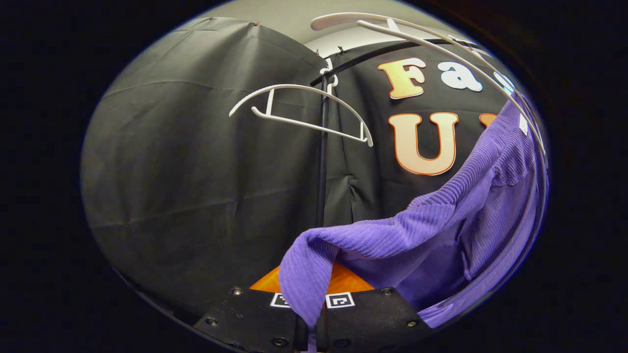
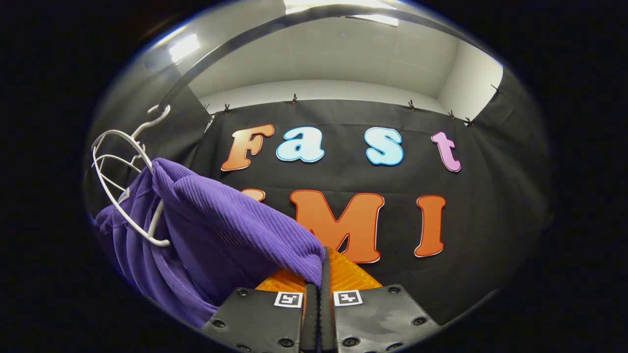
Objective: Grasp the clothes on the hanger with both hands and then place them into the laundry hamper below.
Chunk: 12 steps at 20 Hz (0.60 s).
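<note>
A purple ribbed knit garment [image 1: 441, 220] hangs stretched from a white hanger [image 1: 466, 59] at the upper right of the left gripper view down to my left gripper [image 1: 314, 289], which is shut on one corner of it. In the right gripper view the same purple garment [image 2: 221, 230] drapes from a white hanger [image 2: 125, 191] at the left, and my right gripper [image 2: 316, 274] is shut on its edge. The cloth covers part of each gripper's fingers.
A bare white hanger [image 1: 299, 113] hangs from a dark rail [image 1: 373, 56] beside a black upright pole [image 1: 322, 162]. The rail [image 2: 294, 17] arcs overhead in the right gripper view, below a white ceiling with lit panels [image 2: 184, 46].
</note>
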Each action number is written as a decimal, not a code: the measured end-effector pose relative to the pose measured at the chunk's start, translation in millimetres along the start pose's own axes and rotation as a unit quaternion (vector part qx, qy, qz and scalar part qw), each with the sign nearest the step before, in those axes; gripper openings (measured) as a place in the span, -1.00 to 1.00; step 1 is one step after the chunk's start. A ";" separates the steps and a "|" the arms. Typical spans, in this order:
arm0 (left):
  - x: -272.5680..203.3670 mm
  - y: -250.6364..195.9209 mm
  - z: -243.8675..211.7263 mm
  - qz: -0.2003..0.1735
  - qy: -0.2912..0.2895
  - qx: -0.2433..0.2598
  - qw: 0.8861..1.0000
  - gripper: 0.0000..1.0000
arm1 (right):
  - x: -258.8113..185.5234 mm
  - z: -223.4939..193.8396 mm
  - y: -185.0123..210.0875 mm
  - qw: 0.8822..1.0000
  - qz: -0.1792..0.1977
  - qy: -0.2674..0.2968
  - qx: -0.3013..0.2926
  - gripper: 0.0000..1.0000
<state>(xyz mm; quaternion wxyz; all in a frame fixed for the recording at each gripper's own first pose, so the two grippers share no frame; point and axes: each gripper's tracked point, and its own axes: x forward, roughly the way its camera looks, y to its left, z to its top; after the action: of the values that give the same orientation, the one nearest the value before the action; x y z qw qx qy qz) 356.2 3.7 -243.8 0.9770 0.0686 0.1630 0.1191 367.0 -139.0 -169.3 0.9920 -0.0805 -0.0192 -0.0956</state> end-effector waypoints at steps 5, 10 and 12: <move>-10.3 -10.8 -5.7 -0.012 0.006 0.001 1.000 -0.92 | 42.1 -33.7 -48.5 0.998 -0.059 0.024 0.025 -0.81; -19.7 -22.0 -31.8 -0.030 0.033 -0.031 0.999 -0.82 | 13.1 -68.5 -66.4 0.996 -0.068 0.051 0.016 -0.81; -25.3 -22.3 -39.1 -0.028 0.042 -0.034 0.998 -0.84 | 0.5 -65.5 -71.5 0.996 -0.070 0.047 0.014 -0.81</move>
<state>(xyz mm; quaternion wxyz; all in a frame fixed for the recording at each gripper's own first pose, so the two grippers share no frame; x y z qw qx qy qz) 324.6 -20.4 -276.7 0.9740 0.0261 0.2017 0.0999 355.2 -219.1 -222.7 0.9836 -0.0608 0.0209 -0.1683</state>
